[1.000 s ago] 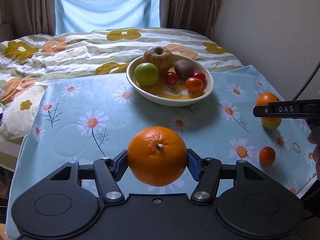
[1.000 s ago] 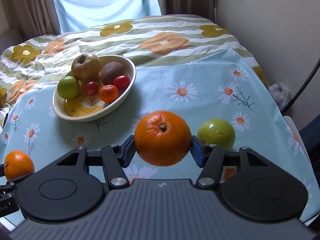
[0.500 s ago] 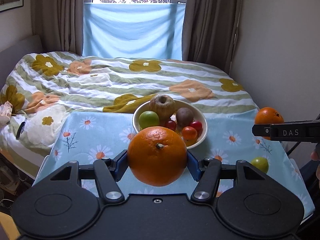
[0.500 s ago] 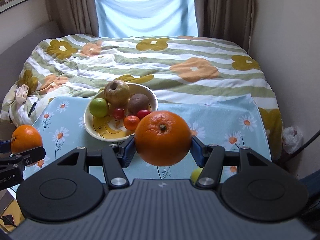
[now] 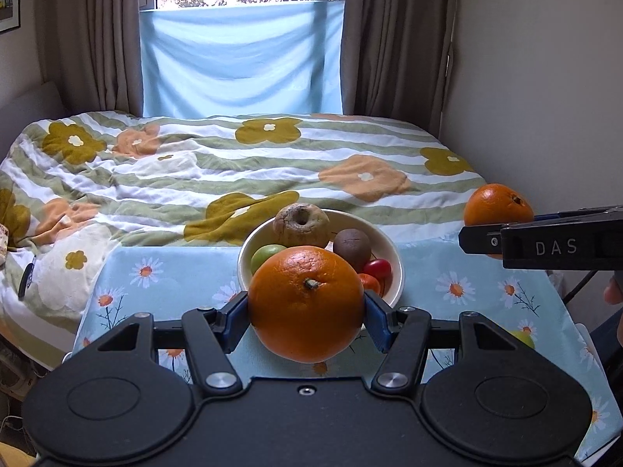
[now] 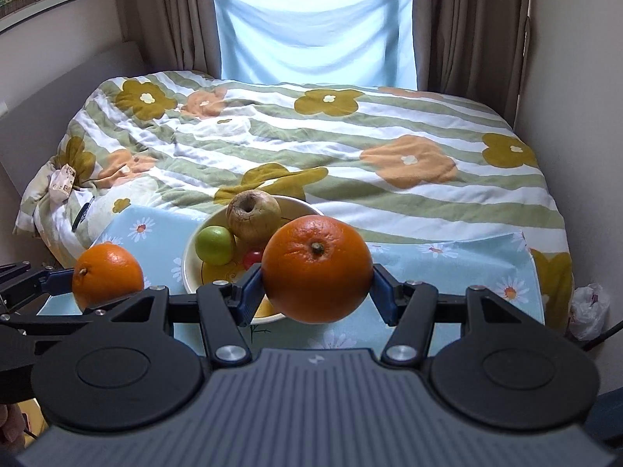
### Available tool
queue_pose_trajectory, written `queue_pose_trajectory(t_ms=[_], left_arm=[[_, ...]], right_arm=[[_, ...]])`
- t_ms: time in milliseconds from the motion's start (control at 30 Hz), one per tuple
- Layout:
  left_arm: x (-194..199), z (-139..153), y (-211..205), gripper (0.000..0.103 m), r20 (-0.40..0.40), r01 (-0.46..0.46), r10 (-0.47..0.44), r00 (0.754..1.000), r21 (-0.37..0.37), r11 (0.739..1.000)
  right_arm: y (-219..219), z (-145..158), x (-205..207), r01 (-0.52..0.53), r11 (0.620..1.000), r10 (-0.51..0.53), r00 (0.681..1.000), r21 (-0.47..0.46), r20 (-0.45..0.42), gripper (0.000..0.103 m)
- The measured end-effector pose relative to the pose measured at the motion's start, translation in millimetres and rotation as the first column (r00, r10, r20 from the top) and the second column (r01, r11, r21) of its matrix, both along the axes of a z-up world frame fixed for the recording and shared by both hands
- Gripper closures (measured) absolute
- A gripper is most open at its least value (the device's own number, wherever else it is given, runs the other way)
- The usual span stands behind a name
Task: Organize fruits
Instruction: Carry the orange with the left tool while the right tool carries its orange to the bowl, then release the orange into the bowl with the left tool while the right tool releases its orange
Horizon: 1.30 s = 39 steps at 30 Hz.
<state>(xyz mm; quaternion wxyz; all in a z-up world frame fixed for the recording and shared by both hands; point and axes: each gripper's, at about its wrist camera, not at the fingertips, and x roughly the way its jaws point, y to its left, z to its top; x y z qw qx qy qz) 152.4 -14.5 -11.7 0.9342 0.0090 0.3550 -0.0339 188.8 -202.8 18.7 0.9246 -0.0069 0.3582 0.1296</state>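
Lettering "DAS" on right gripper (image 5: pixel 502 229) around orange (image 5: pixel 497 204).

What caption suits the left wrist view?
Left gripper holds an orange before the fruit bowl.

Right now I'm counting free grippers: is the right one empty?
No, the right gripper is shut on an orange, held up between its jaws in front of the bowl.

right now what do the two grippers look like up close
Both are matte black with round side discs, silver screws and blue pads. The left gripper has a smooth body; the right gripper has a grey ribbed one, with white "DAS" lettering on its side.
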Motion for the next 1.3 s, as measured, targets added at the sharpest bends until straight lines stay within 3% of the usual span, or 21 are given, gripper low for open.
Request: queue_pose_trajectory(t_ms=[533, 1067, 1133, 1200, 1300], left_arm=[[82, -56, 5, 0.038, -0.131, 0.114, -0.107, 0.986, 0.049, 0.992], [110, -89, 0, 0.037, -0.211, 0.185, -0.17, 0.963, 0.052, 0.981], [109, -89, 0, 0.035, -0.206, 0.191, -0.177, 0.962, 0.048, 0.98], [106, -82, 0, 0.015, -0.174, 0.196, -0.185, 0.967, 0.049, 0.979], [101, -73, 0, 0.011, -0.142, 0.198, -0.189, 0.972, 0.049, 0.979]], right_arm=[[34, -36, 63, 0.053, 0.998, -0.054, 0.995, -0.014, -0.085, 0.03], [37, -51, 83, 0.107, 0.994, -0.11, 0.986, -0.033, -0.125, 0.03], [36, -51, 83, 0.113, 0.993, -0.117, 0.985, -0.034, -0.125, 0.03], [34, -51, 83, 0.118, 0.992, -0.121, 0.985, -0.034, -0.126, 0.03], [34, -50, 82, 0.119, 0.992, -0.122, 0.985, -0.034, -0.123, 0.03]])
